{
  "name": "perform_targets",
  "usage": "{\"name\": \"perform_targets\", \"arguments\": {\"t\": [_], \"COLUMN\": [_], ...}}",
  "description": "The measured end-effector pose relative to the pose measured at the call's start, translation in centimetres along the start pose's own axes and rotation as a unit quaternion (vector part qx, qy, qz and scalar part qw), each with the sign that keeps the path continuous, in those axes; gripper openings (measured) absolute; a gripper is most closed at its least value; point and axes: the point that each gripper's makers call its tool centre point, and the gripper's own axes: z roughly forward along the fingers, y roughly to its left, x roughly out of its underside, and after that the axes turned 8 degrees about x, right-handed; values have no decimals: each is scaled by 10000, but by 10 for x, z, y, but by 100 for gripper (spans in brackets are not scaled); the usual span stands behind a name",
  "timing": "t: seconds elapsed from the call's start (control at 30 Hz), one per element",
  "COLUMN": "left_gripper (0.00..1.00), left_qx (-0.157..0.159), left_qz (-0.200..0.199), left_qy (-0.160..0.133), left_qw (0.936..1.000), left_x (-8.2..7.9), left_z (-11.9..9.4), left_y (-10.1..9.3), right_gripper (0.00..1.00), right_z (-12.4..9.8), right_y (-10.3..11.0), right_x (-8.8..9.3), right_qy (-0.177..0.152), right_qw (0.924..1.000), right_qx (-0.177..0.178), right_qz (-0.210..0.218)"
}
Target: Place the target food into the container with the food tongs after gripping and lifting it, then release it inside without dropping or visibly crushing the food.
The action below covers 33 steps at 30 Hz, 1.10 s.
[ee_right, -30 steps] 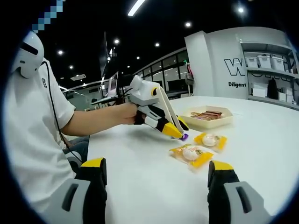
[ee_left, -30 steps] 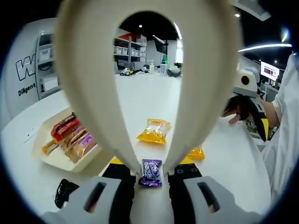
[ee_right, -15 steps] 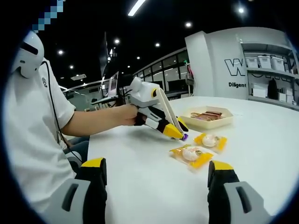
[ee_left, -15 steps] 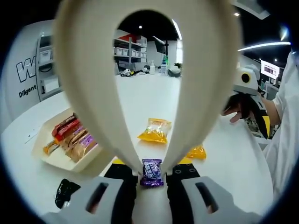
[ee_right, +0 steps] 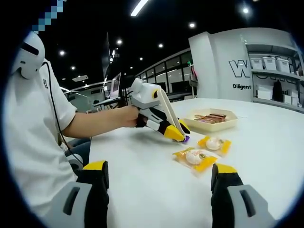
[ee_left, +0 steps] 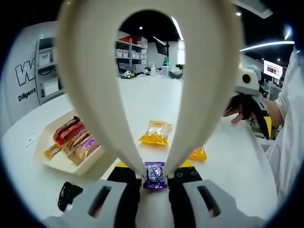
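My left gripper [ee_left: 155,166] is shut on cream food tongs [ee_left: 95,95], whose two arms arch up through the left gripper view. The tong tips pinch a small purple wrapped candy [ee_left: 155,175] just above the white table. A cream tray [ee_left: 50,161] with several wrapped snack bars lies to the left of the candy. In the right gripper view a hand holds the left gripper [ee_right: 151,110], with the purple candy [ee_right: 186,139] at the tong tips and the tray [ee_right: 212,126] beyond. My right gripper [ee_right: 159,190] is open with nothing between its jaws.
Two yellow snack packets [ee_left: 156,133] [ee_left: 198,154] lie on the white table [ee_left: 142,99] beyond the candy, between candy and right gripper [ee_left: 251,99]. A black object [ee_left: 69,194] sits near the tray's front. A person in a white shirt [ee_right: 33,133] is at the table's edge.
Hardly anything differs. The left gripper with tongs and candy has shifted very slightly; the candy stays pinched. The right gripper has stayed still and open.
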Motion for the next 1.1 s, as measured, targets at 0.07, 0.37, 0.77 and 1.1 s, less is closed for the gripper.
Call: {"name": "perform_targets", "arguments": {"t": [0.07,0.37,0.77,1.1], "left_gripper": [19,19,19,19], "left_qx": [21,166,170,-67], "left_qz": [2,-23,50,183], "left_qy": [-11,-85,-151,-139], "left_qw": [10000,9998,9997,9997], "left_x": [-1,-9,-26,-39], "left_z": [-2,-18,-43,-57], "left_y": [0,0,8,38], "right_gripper": [89,89,89,89], "right_z": [0,0,0,0], "right_y": [0,1,2,1], "right_x": [0,1,1,2], "right_qy": [4,9,7,23], "right_qw": [10000,10000,10000,10000], "right_qx": [3,-3,-13,-2], "right_qz": [-3,1,2,2]}}
